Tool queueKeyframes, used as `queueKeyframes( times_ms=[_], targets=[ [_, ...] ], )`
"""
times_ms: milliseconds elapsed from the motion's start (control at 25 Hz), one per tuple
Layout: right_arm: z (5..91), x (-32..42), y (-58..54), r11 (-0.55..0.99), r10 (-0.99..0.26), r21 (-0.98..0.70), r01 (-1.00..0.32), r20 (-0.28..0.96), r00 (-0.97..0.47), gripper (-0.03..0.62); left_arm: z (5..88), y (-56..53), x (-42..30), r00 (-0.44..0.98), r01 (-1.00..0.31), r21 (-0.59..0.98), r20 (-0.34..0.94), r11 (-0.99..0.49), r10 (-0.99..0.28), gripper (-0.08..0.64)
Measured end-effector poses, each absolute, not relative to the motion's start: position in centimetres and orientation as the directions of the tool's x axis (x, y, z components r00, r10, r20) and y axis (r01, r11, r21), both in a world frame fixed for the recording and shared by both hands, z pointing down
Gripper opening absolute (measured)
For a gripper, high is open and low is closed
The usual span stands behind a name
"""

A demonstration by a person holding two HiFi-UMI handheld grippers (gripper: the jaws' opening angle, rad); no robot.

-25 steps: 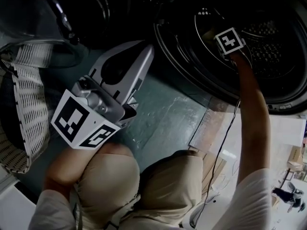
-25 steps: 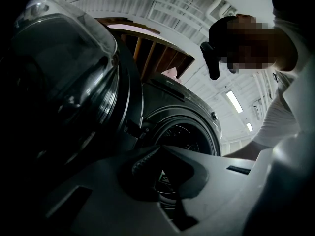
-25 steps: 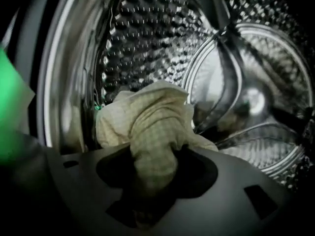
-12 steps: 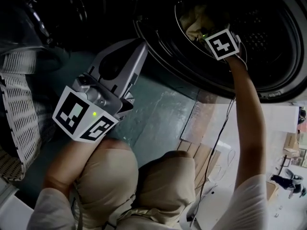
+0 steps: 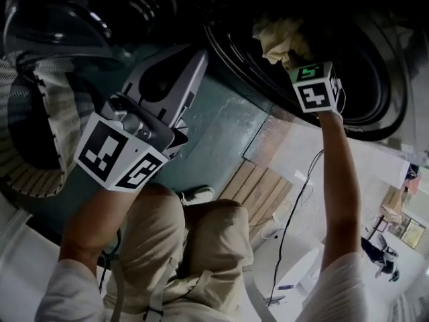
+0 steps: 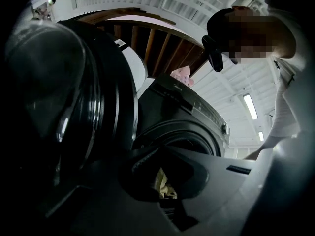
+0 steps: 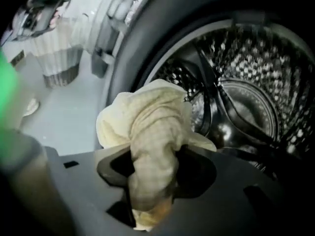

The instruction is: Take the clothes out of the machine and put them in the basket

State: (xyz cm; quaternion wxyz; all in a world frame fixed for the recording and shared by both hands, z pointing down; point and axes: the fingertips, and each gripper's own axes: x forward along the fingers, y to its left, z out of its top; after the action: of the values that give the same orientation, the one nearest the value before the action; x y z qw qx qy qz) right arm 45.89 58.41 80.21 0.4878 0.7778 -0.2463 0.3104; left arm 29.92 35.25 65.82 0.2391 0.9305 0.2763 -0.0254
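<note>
A cream checked cloth (image 7: 152, 132) is bunched between the jaws of my right gripper (image 7: 155, 154), which is shut on it just outside the mouth of the washing machine drum (image 7: 246, 97). In the head view the cloth (image 5: 278, 35) hangs at the machine's dark door ring (image 5: 375, 79), beyond the right gripper (image 5: 291, 56). My left gripper (image 5: 200, 59) is held to the left of the opening, its jaws together with nothing in them. In the left gripper view it (image 6: 147, 154) points at the machine (image 6: 192, 117), and the cloth (image 6: 165, 183) shows far off.
A white lattice basket (image 5: 33, 113) stands at the left, also seen as a ribbed white basket (image 7: 59, 58). The round machine door (image 5: 87, 12) hangs open above it. A person's knees (image 5: 201, 240) are below, over a grey floor (image 5: 221, 133).
The right gripper has drawn the cream cloth out of the drum to the door ring. The left gripper has risen a little, still with nothing in it.
</note>
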Motion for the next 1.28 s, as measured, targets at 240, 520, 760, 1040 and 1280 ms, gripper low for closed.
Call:
queueKeyframes(
  times_ms=[240,520,760,1040,1280],
  targets=[
    [75.4,40.3,55.7,-0.358,-0.109,0.561,-0.746,0.769,0.63,0.216,58.1,31.2,27.2,0.895,0.441,0.449,-0.151,-0.777,0.421,0.013],
    [69.0,34.3,51.5,-0.348,-0.16,0.471,-0.811,0.822,0.546,0.216,49.8,24.8,22.2,0.958,0.282,0.467,-0.094,-0.838,0.271,0.012],
    [65.4,29.8,49.1,-0.296,-0.214,0.383,-0.875,0.866,0.452,0.212,43.1,20.2,18.4,0.992,0.124,0.452,-0.048,-0.883,0.115,0.012],
    [60.4,23.6,43.9,-0.081,-0.302,0.295,-0.952,0.903,0.305,0.21,34.2,15.9,13.0,0.998,-0.026,0.401,-0.047,-0.916,-0.049,0.012],
    [53.8,18.9,34.6,0.047,-0.38,0.273,-0.961,0.894,0.236,0.21,29.3,8.3,6.5,0.965,-0.199,0.417,-0.072,-0.887,-0.251,0.014]
  ],
)
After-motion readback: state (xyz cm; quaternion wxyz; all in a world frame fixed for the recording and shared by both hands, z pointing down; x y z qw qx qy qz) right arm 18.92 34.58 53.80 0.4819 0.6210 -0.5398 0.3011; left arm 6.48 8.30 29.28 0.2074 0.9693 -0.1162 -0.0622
